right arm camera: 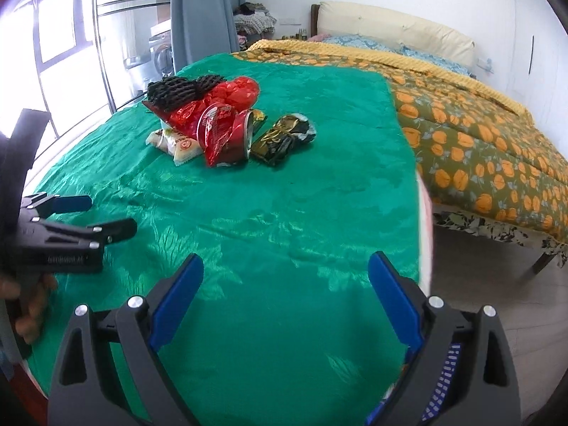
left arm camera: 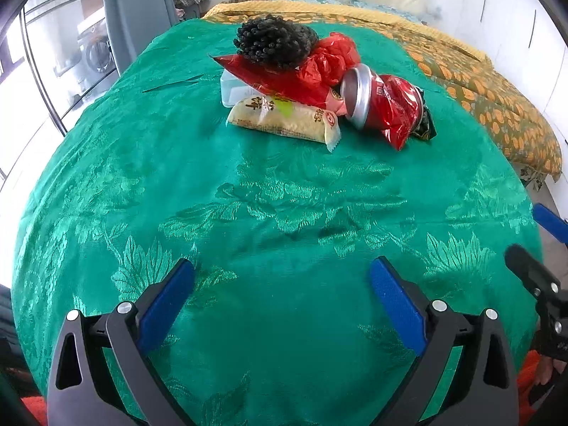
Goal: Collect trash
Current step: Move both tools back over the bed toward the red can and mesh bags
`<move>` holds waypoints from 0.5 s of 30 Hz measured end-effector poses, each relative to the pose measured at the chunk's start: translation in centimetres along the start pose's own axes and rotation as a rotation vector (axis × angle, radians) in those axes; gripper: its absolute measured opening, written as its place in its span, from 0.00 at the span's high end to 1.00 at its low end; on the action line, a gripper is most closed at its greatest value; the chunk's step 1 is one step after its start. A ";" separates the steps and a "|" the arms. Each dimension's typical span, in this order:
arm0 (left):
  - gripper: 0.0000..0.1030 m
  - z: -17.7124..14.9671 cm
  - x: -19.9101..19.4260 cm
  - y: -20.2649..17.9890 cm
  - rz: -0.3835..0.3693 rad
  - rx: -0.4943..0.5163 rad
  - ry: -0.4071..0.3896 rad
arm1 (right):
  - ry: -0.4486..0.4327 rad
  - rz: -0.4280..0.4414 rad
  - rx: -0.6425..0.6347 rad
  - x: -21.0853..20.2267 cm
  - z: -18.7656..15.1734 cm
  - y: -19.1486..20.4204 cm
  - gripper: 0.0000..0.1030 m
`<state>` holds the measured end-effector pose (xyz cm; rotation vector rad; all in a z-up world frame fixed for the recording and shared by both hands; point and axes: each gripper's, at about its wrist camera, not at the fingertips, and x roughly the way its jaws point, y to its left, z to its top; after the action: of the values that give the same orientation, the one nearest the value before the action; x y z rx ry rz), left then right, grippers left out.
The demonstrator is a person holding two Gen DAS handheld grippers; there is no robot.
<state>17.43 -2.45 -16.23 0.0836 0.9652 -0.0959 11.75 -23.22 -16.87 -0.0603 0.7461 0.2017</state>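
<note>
A heap of trash lies far out on the green cloth (left arm camera: pixel 269 213): a black foam net (left arm camera: pixel 275 41), a red plastic bag (left arm camera: pixel 330 58), a crushed red can (left arm camera: pixel 380 101), a pale yellow snack packet (left arm camera: pixel 284 120) and a clear box (left arm camera: pixel 230 88) under them. In the right wrist view the same heap shows the red can (right arm camera: pixel 223 135), the black net (right arm camera: pixel 181 90) and a black-gold wrapper (right arm camera: pixel 284 138) beside it. My left gripper (left arm camera: pixel 282 284) is open over bare cloth, well short of the heap. My right gripper (right arm camera: pixel 285 277) is open too, nothing between its fingers, also short of the heap.
A bed with an orange-flowered quilt (right arm camera: pixel 479 135) stands to the right, floor (right arm camera: pixel 479 266) between it and the cloth's edge. A grey curtain (right arm camera: pixel 202 10) and a window frame (left arm camera: pixel 39 71) are at the back left. The left gripper (right arm camera: pixel 103 220) shows at the left in the right wrist view.
</note>
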 end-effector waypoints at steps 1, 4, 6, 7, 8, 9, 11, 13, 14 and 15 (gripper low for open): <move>0.05 -0.1 -0.1 -0.1 0.006 0.001 0.000 | 0.008 0.008 -0.002 0.3 0.1 0.2 0.11; 0.05 -0.1 0.1 -0.2 -0.005 0.004 0.003 | 0.036 0.027 -0.013 1.4 0.1 0.8 0.11; 0.05 -0.1 0.0 0.1 -0.017 -0.006 0.005 | 0.056 0.036 -0.025 2.0 0.0 1.3 0.11; 0.05 0.0 -0.1 0.2 -0.016 -0.017 0.006 | 0.069 0.038 -0.033 2.3 0.0 1.5 0.11; 0.05 0.2 -0.3 0.3 -0.011 -0.028 0.004 | 0.079 0.035 -0.040 2.6 -0.2 1.7 0.11; 0.05 0.7 -0.5 0.5 -0.014 -0.035 -0.008 | 0.076 0.031 -0.045 2.7 -0.3 1.9 0.10; 0.05 2.1 -0.7 0.5 -0.018 -0.027 -0.031 | 0.070 0.029 -0.057 2.8 -0.3 2.2 0.09; 0.05 3.8 -0.2 0.1 -0.002 -0.018 -0.032 | 0.067 0.028 -0.067 2.9 -0.3 2.4 0.09; 0.05 4.7 0.5 -0.3 -0.004 -0.009 -0.029 | 0.066 0.027 -0.067 2.9 -0.3 2.4 0.09; 0.05 5.5 1.4 -0.6 0.009 0.001 -0.016 | 0.066 0.028 -0.065 2.8 -0.3 2.3 0.09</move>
<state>22.67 -3.70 -14.29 0.0885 0.9488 -0.0884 13.10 -20.54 -18.98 -0.1188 0.8068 0.2522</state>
